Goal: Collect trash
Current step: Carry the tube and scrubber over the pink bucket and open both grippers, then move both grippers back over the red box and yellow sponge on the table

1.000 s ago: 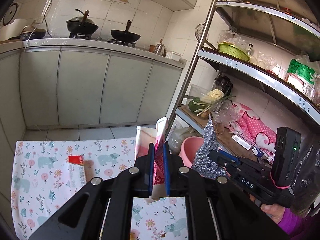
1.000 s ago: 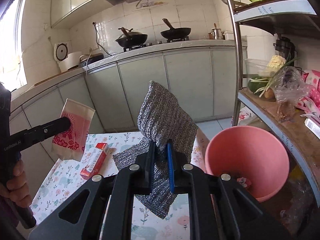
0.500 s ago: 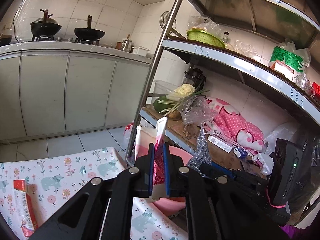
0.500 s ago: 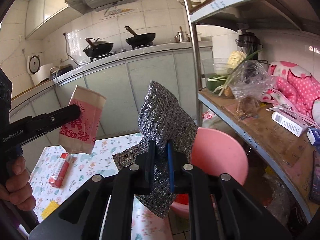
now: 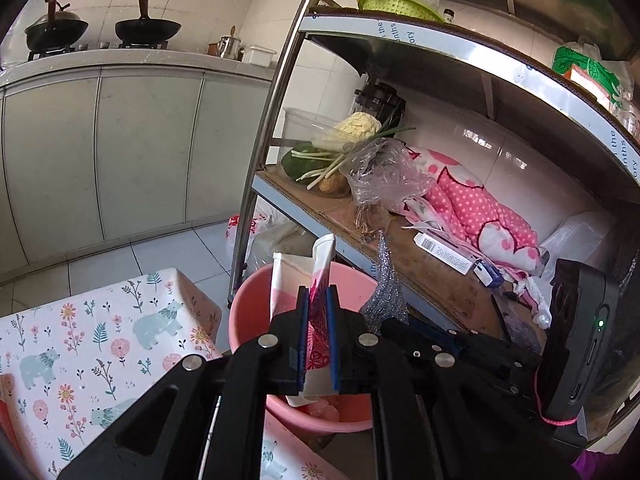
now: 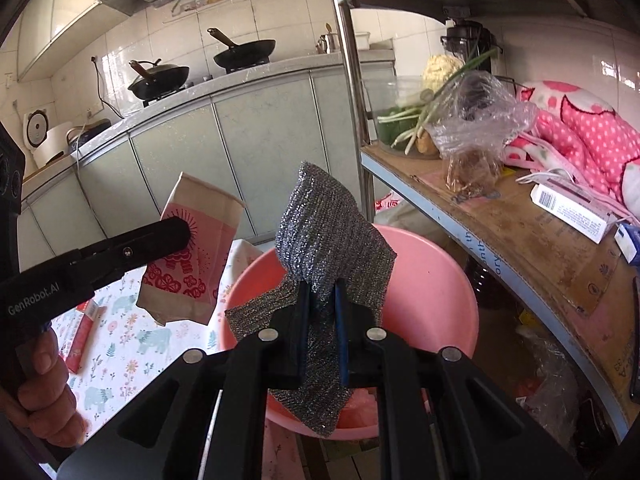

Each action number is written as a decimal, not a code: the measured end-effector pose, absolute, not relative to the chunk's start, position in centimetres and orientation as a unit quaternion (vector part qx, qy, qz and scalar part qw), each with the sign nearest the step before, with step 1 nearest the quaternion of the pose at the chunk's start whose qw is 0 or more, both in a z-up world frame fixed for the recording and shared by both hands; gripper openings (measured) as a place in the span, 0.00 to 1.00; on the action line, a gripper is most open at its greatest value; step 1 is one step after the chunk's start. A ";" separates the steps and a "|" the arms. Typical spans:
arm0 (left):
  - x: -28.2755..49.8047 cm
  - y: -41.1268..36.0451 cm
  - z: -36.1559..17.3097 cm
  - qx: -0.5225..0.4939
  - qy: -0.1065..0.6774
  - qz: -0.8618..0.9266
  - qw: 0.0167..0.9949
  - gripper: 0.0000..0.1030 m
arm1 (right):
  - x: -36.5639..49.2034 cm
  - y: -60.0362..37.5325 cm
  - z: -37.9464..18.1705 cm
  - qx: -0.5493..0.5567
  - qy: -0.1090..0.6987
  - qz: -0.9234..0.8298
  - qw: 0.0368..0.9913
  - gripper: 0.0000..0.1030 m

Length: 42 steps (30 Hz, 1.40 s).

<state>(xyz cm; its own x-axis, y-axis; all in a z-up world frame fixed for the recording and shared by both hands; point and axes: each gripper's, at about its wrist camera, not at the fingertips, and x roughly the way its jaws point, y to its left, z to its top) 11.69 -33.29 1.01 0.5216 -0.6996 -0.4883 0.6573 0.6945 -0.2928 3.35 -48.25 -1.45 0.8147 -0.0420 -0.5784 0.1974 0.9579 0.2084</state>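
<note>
My left gripper is shut on a pink and beige paper bag and holds it over the pink plastic bin. From the right wrist view the same bag hangs from the left gripper at the bin's left rim. My right gripper is shut on a silver scouring cloth and holds it above the pink bin. The cloth's tip also shows in the left wrist view. A red carton lies on the floral tablecloth.
A metal rack stands right of the bin, its lower shelf holding vegetables, a plastic bag, pink cloth and a small box. Grey kitchen cabinets with woks stand behind. The table edge meets the bin.
Both grippers have moved right from over the table to above the pink bin, each still holding its item. The red carton stays behind on the cloth.
</note>
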 end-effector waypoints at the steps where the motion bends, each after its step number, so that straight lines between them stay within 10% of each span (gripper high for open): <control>1: 11.9 -33.4 0.8 -0.035 0.298 -0.390 0.871 0.08 | 3.5 -48.3 -1.6 0.131 0.300 -0.065 0.943 0.12; 17: 12.9 -35.0 0.1 -0.027 0.312 -0.389 0.866 0.19 | 4.4 -49.5 -3.1 0.150 0.319 -0.084 0.932 0.34; 42: 8.6 -30.3 3.7 -0.023 0.288 -0.382 0.878 0.19 | 1.1 -44.6 0.4 0.114 0.303 -0.047 0.945 0.34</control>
<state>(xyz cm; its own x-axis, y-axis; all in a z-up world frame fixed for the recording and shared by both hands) 8.63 -30.34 3.69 0.5416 -0.6846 -0.4879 0.6579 0.7064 -0.2609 1.06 -44.62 0.43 0.8120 -0.0196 -0.5834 0.1573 0.9698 0.1864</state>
